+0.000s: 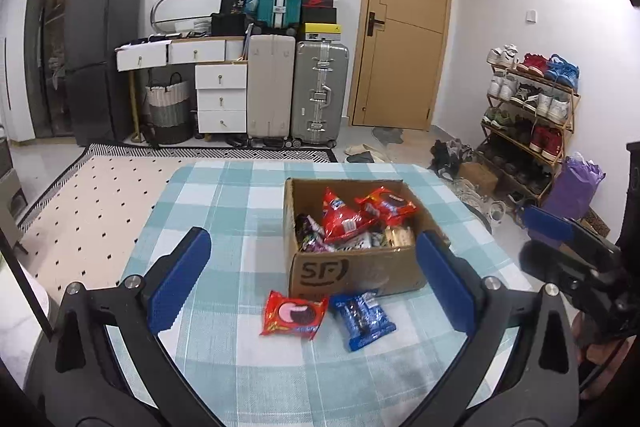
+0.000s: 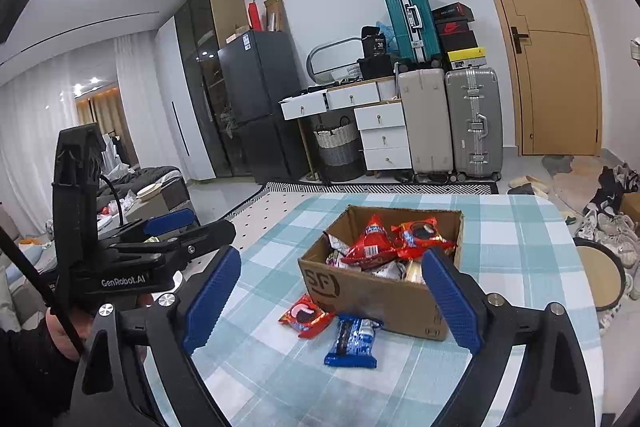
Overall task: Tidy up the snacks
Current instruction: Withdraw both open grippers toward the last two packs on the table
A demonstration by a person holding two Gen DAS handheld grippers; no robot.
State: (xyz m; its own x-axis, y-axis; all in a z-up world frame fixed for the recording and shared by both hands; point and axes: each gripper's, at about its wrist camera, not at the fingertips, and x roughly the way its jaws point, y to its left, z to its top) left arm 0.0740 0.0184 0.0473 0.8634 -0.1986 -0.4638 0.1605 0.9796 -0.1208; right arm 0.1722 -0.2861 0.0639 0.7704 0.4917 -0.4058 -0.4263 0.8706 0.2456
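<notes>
A cardboard box (image 1: 340, 273) marked SF holds several snack packets, red ones on top (image 1: 348, 215). It also shows in the right wrist view (image 2: 384, 295). In front of it on the checked tablecloth lie a red cookie packet (image 1: 292, 315) (image 2: 306, 315) and a blue cookie packet (image 1: 364, 319) (image 2: 354, 341). My left gripper (image 1: 312, 279) is open and empty, held above the two packets. My right gripper (image 2: 332, 295) is open and empty, also above them. Each gripper shows at the edge of the other's view: the right one (image 1: 568, 239), the left one (image 2: 160, 231).
The table (image 1: 224, 203) has a teal and white checked cloth. Behind it are a patterned rug (image 1: 100, 199), suitcases (image 1: 318, 91), white drawers (image 1: 221, 95), a dark fridge (image 1: 100, 51), a wooden door (image 1: 404, 27) and a shoe rack (image 1: 528, 115). A round stool (image 2: 600, 275) stands right of the table.
</notes>
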